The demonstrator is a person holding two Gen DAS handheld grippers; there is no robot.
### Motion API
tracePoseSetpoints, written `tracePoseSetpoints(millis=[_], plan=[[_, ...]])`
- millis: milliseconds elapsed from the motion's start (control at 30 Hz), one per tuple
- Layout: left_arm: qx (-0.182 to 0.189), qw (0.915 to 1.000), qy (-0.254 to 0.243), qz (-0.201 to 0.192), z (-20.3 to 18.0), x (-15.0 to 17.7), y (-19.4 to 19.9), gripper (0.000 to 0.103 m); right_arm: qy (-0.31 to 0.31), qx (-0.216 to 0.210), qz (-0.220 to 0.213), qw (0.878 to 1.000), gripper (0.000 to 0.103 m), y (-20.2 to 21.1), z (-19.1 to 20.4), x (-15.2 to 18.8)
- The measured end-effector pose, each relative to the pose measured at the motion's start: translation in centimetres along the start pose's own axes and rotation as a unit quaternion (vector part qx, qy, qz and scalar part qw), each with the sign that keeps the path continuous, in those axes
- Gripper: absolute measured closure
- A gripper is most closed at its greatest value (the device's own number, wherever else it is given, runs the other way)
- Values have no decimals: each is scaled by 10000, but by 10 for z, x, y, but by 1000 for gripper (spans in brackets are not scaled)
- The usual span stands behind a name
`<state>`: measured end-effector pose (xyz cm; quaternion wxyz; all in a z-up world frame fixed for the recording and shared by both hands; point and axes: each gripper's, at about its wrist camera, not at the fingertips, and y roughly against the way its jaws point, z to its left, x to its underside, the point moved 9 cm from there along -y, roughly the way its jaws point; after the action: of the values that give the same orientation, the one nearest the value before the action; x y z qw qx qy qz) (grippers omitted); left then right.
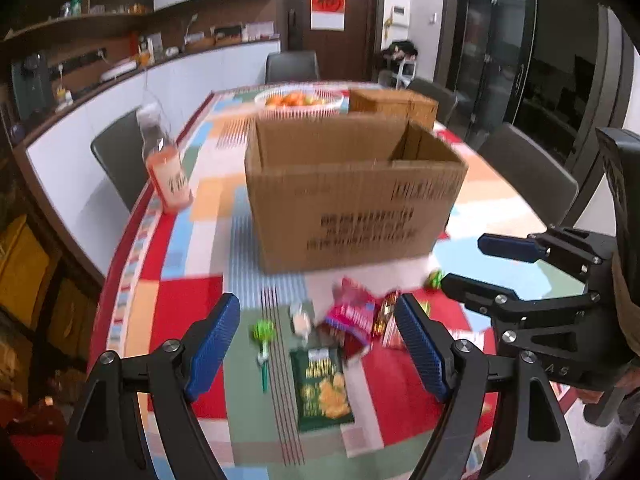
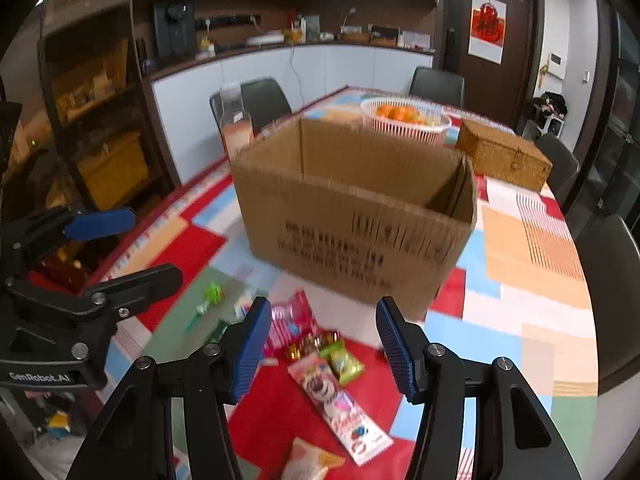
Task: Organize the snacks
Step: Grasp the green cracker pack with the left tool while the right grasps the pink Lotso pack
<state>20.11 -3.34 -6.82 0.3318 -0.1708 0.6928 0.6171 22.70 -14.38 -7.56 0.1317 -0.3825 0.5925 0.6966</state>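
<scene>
An open cardboard box (image 1: 352,196) stands mid-table; it also shows in the right wrist view (image 2: 360,216). Loose snacks lie in front of it: a green chip packet (image 1: 324,390), a pink packet (image 1: 352,320), a green lollipop (image 1: 262,340), a long pink-white packet (image 2: 340,404), a small green packet (image 2: 346,362). My left gripper (image 1: 320,348) is open and empty above the snacks. My right gripper (image 2: 324,348) is open and empty above the candies; it also shows in the left wrist view (image 1: 476,264).
A bottle of orange drink (image 1: 164,160) stands at the table's left edge. A white basket of oranges (image 1: 300,102) and a wicker box (image 2: 504,152) sit behind the cardboard box. Dark chairs surround the table with its colourful cloth (image 1: 188,320).
</scene>
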Motion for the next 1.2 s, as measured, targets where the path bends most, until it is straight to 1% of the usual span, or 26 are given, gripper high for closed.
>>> tracePoseSetpoints(millis=[200,300,400,567,700,933,1033,1067,1200], plan=[[39,9984,9,567,-2,37,-24,23,74,-49,615,9981,48,-23,4,34],[-5,9962,48,871,-1,55,-40,23,118,-30,909,9958,48,-34,3,51],[-104,9944,25,1052,2,66,-53,24,160,32,1167,9930,48,-45,0,65],[-28,9901,68,1399,0,81,-72,24,223,81,1478,9887,48,-60,-6,82],[-10,9879,63,1552,0,89,-84,24,209,18,1692,9854,48,-72,-9,91],[-18,9846,208,1737,6,98,-104,33,273,70,1909,9812,48,-89,-12,103],[48,9834,273,1791,6,98,-111,35,263,55,1944,9806,48,-95,-13,105],[33,9830,285,1812,7,98,-113,38,264,40,1939,9807,48,-96,-13,105],[-7,9841,306,1750,9,93,-118,40,230,-36,1908,9813,48,-101,-12,104]])
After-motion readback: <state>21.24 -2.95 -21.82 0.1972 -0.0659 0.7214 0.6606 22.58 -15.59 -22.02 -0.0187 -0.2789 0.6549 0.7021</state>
